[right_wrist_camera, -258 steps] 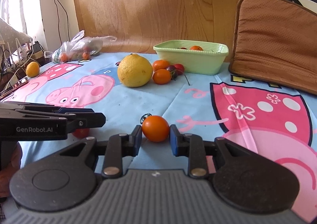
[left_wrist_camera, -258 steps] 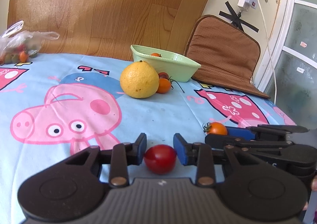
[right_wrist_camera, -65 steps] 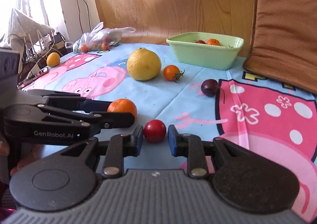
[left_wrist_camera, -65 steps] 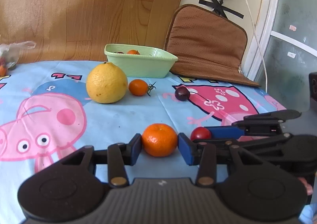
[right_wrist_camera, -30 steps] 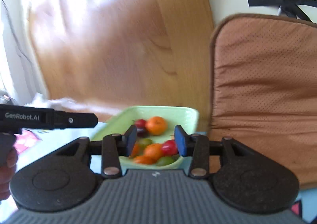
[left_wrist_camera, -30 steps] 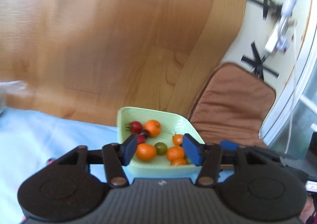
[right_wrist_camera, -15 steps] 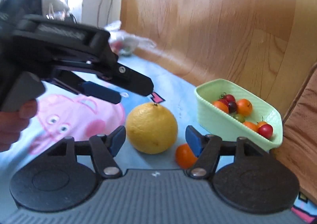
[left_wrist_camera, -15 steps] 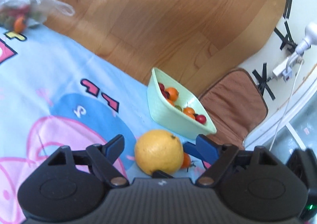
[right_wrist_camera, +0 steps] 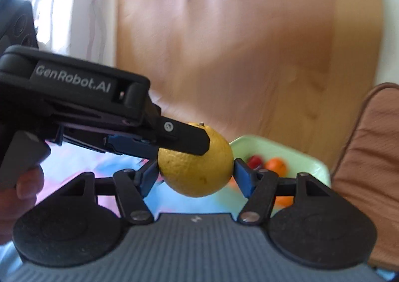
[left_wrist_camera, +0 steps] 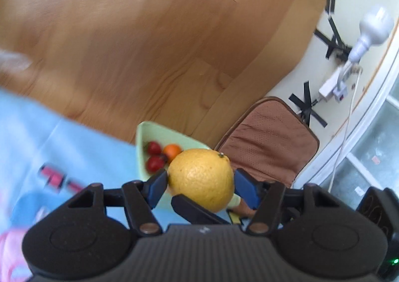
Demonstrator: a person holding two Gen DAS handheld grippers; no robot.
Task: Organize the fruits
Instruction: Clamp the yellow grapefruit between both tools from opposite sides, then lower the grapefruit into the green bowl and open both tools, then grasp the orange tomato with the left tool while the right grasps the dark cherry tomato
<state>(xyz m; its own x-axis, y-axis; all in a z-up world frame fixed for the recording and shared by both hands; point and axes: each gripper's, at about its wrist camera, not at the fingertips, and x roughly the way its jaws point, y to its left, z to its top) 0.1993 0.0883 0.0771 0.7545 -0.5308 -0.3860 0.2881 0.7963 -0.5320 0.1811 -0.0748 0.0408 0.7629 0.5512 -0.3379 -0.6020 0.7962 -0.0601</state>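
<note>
In the left wrist view, the pale blue cartoon-printed tablecloth (left_wrist_camera: pixel 82 147) spreads out to the left of the left gripper (left_wrist_camera: pixel 200 188). The large round yellow citrus fruit (left_wrist_camera: pixel 201 179) sits between this gripper's blue pads (left_wrist_camera: pixel 157 188), both of which press on its sides as the jaws close on it. A black finger of the other gripper crosses under the fruit's lower front. Just beyond the fruit and slightly left lies the pale green rectangular dish (left_wrist_camera: pixel 149 132), with small red tomatoes (left_wrist_camera: pixel 154 147) and a small orange tomato (left_wrist_camera: pixel 172 150) inside. Further right, behind the gripper's right finger, a brown padded cushion (left_wrist_camera: pixel 269 142) leans against the wall.

In the right wrist view, the left gripper (right_wrist_camera: pixel 184 143) reaches in from the left, held by a person's hand (right_wrist_camera: pixel 20 192), and one black finger lies over the fruit's upper left. The same yellow fruit (right_wrist_camera: pixel 199 169) is lifted in front of the right gripper (right_wrist_camera: pixel 196 176), whose blue pads (right_wrist_camera: pixel 243 177) touch both its flanks while the jaws close. To the right, behind the fruit, the green dish (right_wrist_camera: pixel 299 157) holds blurred red and orange tomatoes, and another orange fruit (right_wrist_camera: pixel 284 201) shows past the right finger.
</note>
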